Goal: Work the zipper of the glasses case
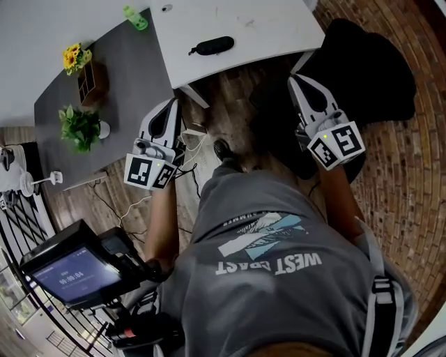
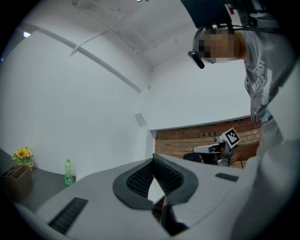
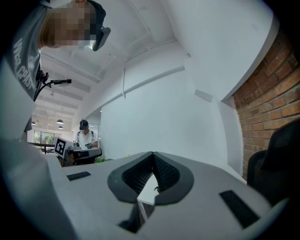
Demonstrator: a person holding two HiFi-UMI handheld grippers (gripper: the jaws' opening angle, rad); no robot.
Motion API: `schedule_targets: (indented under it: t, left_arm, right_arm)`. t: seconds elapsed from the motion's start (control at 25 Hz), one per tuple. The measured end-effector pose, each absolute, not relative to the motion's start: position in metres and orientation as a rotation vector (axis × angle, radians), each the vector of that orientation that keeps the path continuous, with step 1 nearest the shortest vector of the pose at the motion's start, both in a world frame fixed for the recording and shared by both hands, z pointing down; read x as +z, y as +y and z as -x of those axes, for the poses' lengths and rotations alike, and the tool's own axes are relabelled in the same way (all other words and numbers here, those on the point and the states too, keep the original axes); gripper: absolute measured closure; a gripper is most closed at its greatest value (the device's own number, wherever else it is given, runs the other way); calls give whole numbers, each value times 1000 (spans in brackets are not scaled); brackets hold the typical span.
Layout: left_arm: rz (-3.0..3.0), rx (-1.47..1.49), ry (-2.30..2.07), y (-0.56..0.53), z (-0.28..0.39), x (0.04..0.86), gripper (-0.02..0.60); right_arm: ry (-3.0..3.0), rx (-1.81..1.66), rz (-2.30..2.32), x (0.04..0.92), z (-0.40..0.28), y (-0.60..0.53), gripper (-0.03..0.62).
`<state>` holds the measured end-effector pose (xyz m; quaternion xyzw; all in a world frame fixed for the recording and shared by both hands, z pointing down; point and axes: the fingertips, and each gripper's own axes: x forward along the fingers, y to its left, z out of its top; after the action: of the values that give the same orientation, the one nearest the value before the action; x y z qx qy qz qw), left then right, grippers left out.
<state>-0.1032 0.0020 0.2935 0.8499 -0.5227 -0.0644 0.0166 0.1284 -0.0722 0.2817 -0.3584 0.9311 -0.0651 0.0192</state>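
Head view showed left gripper and right gripper pressed together, empty; arriving so closed risked shoving the distant glasses case aside.

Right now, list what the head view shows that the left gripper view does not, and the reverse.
Only the head view shows the black glasses case lying on the white table, and a potted plant on the grey table. Only the left gripper view shows the left gripper shut, its ribbed pads meeting with nothing between them, and the ceiling. Both show the green bottle, the yellow flowers and the right gripper.
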Motion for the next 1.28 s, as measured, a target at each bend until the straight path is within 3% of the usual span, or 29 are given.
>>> schedule_targets:
  t: [0.4,1.0,1.16,1.28]
  left_arm:
    - [-2695,-224,-1480,-98,168,334,577]
    - [-2786,422,-1264,-236,149,484,568]
    - [-2802,609,-1211,-260,135,528,501]
    - [-2814,819,-1143,-282,126,571,381]
  right_arm:
    - [2920,-195,1188,310,-34,-156,599]
    - [3050,-424,1172,403,23,-235,599]
    - [3098,-483,1117,428,34,-252,599]
    - [3123,-517,1081,445,41,-268,599]
